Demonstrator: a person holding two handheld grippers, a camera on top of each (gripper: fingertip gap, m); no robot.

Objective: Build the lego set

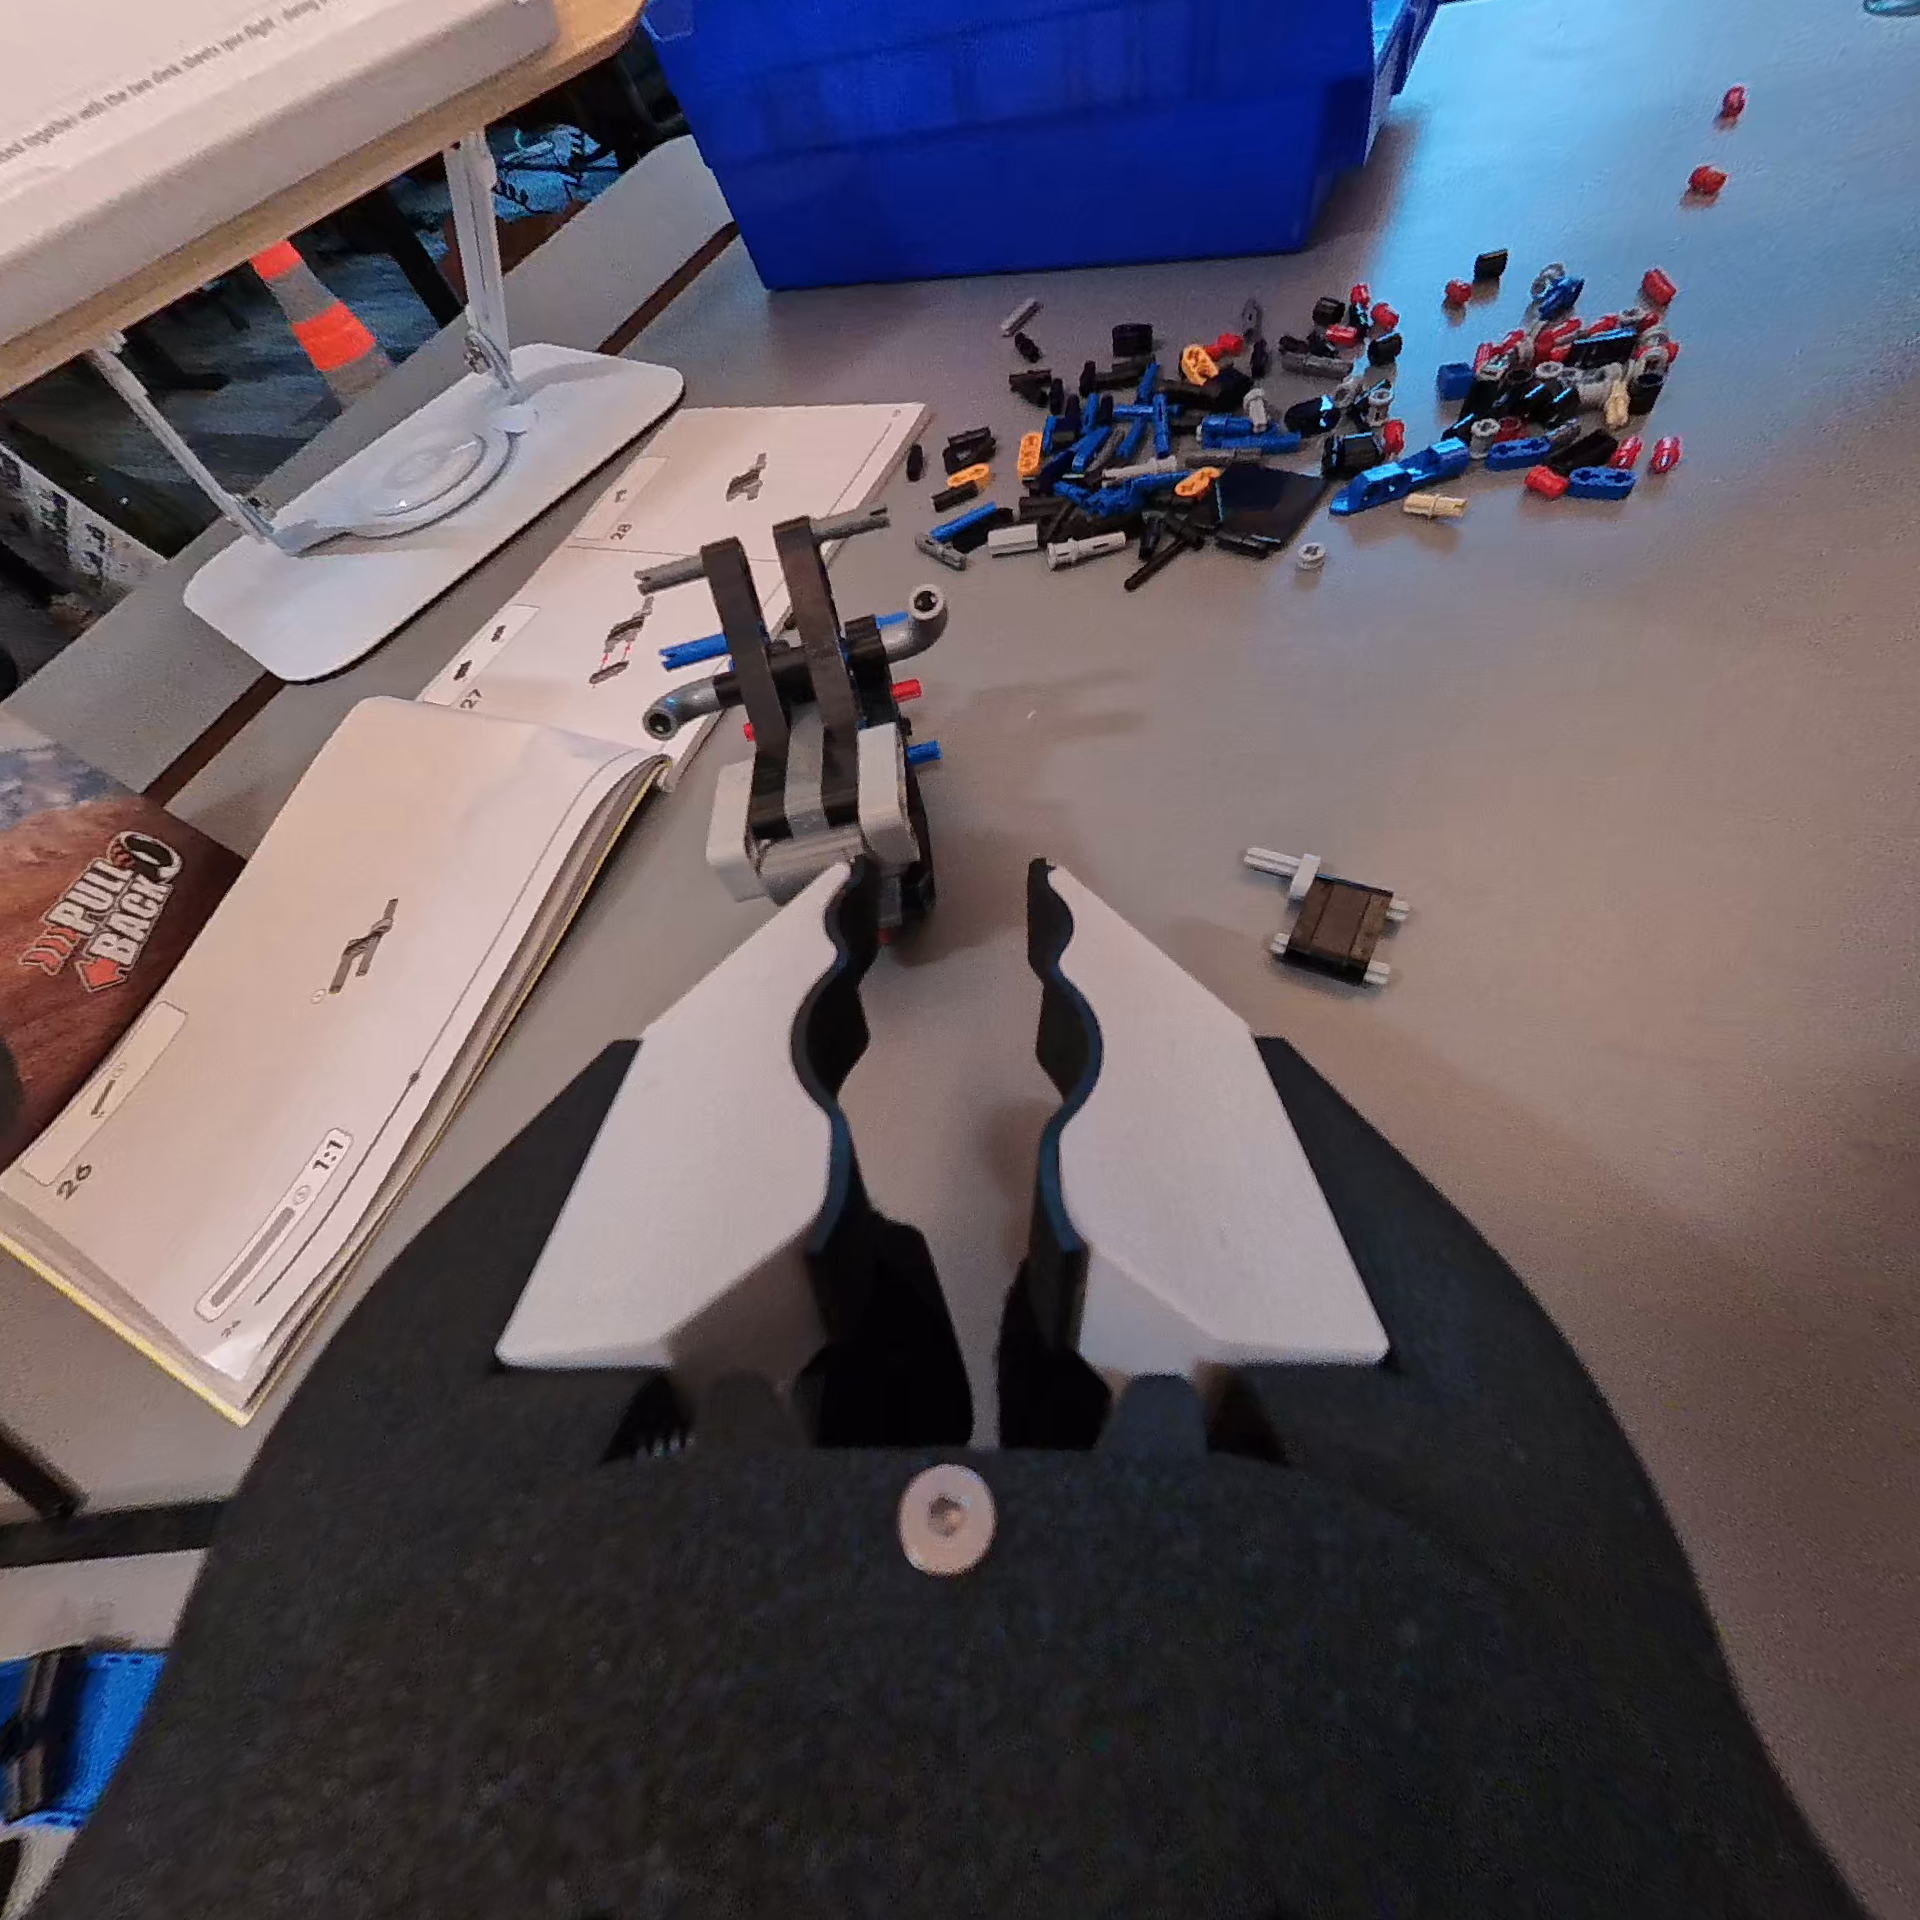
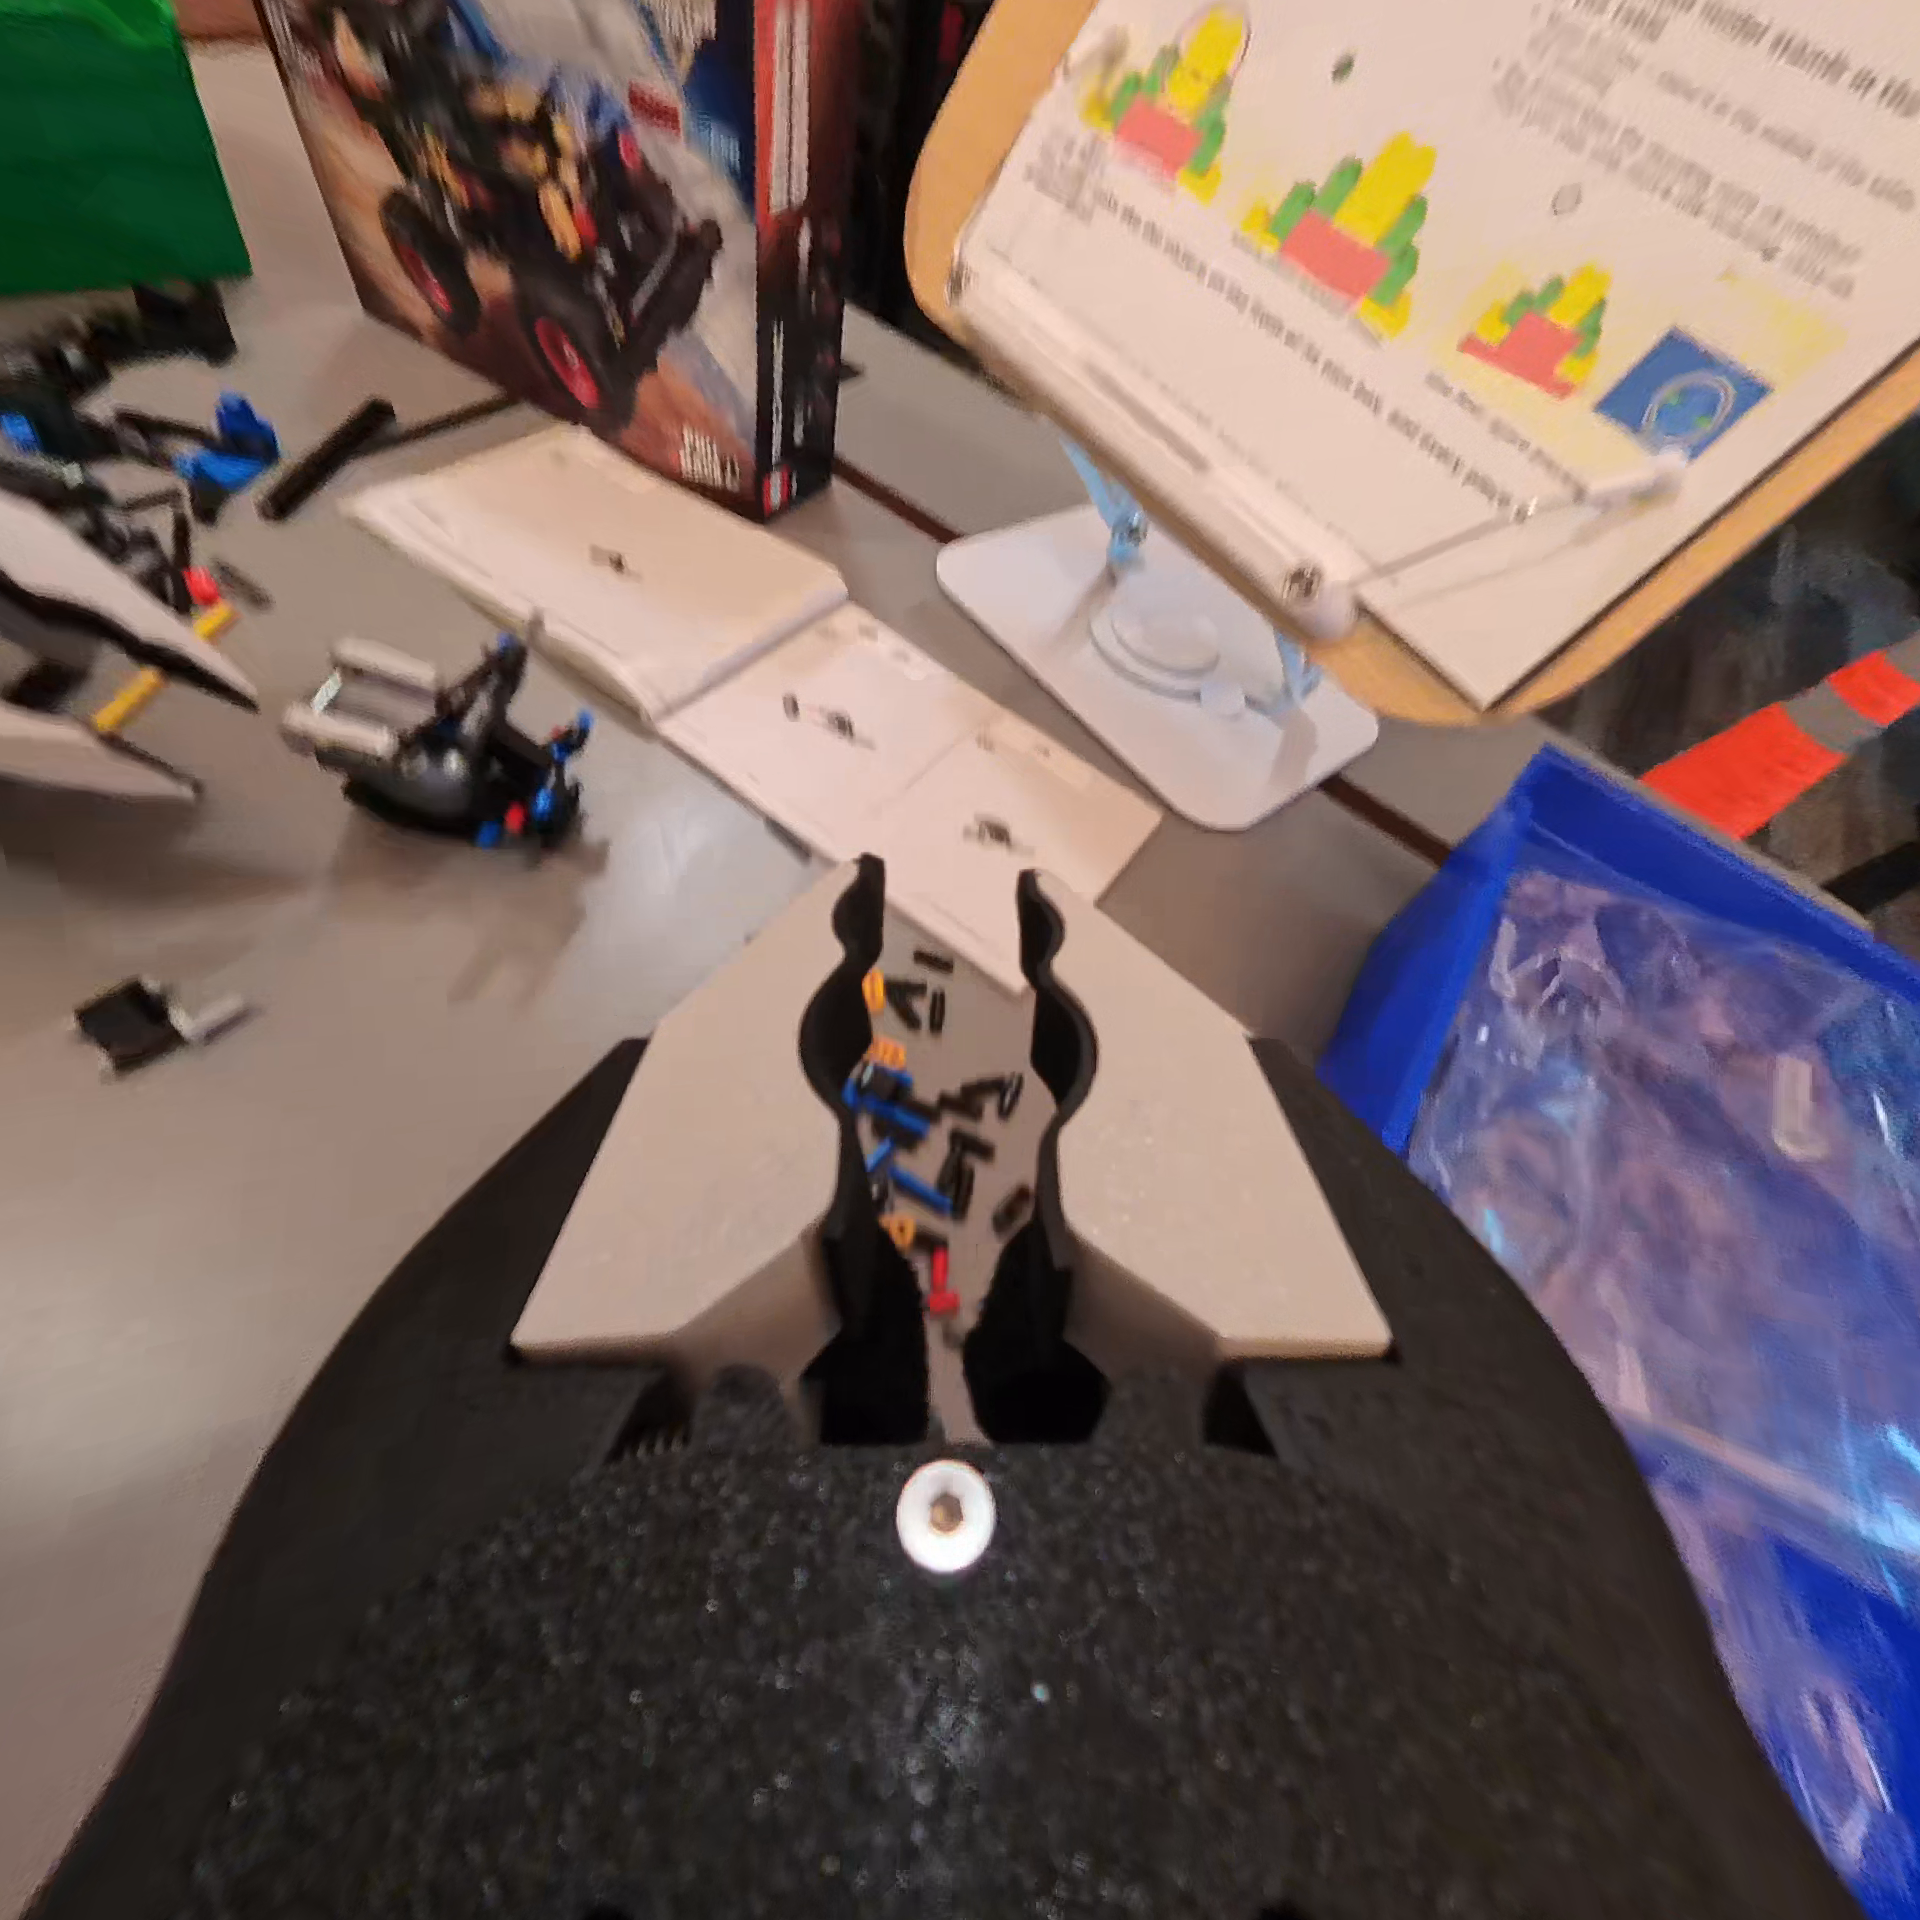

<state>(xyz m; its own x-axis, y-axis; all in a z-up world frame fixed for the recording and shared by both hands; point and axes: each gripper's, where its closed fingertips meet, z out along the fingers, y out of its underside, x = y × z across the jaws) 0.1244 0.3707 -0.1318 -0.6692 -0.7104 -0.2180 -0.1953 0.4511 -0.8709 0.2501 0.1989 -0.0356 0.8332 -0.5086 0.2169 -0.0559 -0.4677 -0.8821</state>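
Note:
The partly built lego model (image 1: 821,707), black and grey with blue and red pins, stands on the grey table by the open booklet. My left gripper (image 1: 945,883) is open and empty, and its left fingertip (image 1: 847,894) is right at the model's grey base. A small black sub-assembly with pale axles (image 1: 1335,920) lies to the right. My right gripper (image 2: 948,883) is open and empty, held above the pile of loose pieces (image 2: 925,1122), which shows between its fingers. The model (image 2: 447,738) and the left gripper (image 2: 104,644) show at the left in the right wrist view.
The pile of loose pieces (image 1: 1299,426) lies at the back right. A blue bin (image 1: 1018,135) stands behind it, with a plastic bag (image 2: 1662,1195) inside. The instruction booklet (image 1: 343,997), a document stand (image 1: 436,509) and the set's box (image 2: 582,239) line the left side. The grippers' ends are close to 25 cm from one another.

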